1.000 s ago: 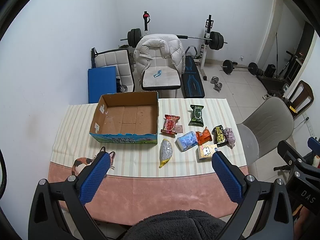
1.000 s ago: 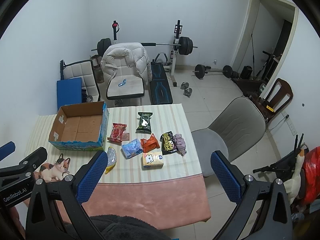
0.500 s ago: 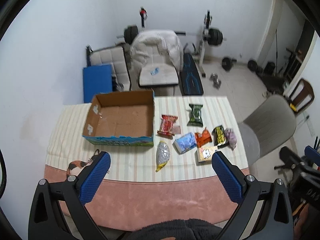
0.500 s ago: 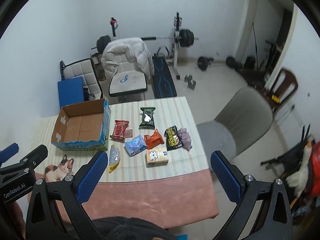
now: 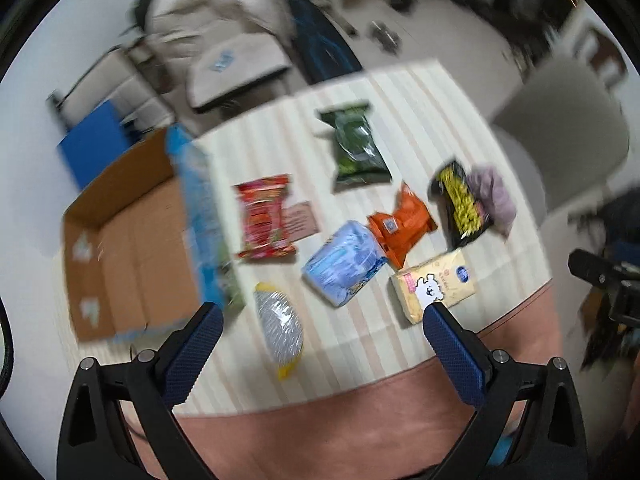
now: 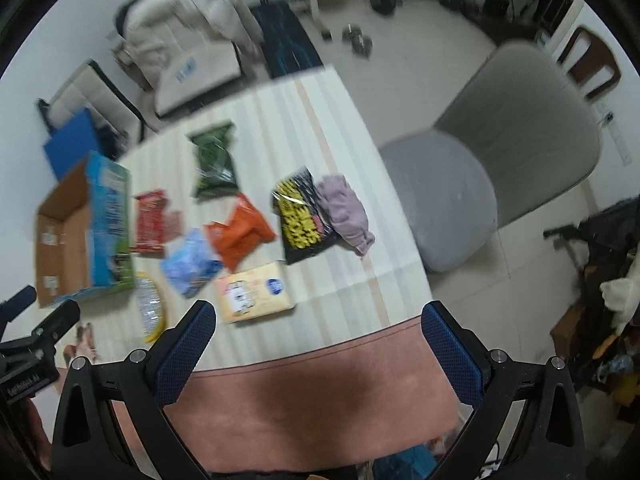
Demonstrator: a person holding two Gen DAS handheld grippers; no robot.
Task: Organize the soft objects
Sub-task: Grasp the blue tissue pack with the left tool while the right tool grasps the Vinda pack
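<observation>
Both grippers above table, nothing picked

Left gripper (image 5: 318, 318) and right gripper (image 6: 318, 316) spread wide, empty; best pinch tissue pack (image 6: 256, 290) mid-body, carry to box (image 5: 128, 240)

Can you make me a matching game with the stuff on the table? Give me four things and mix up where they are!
Things:
1. green packet
2. cardboard box
3. purple cloth
4. silver bag with yellow ends

Places:
A. on the left side of the table, open and empty
B. touching the black and yellow packet
C. farthest back on the table, on its own
D. nearest the left gripper, beside the box

Pairs: 1-C, 2-A, 3-B, 4-D
</observation>
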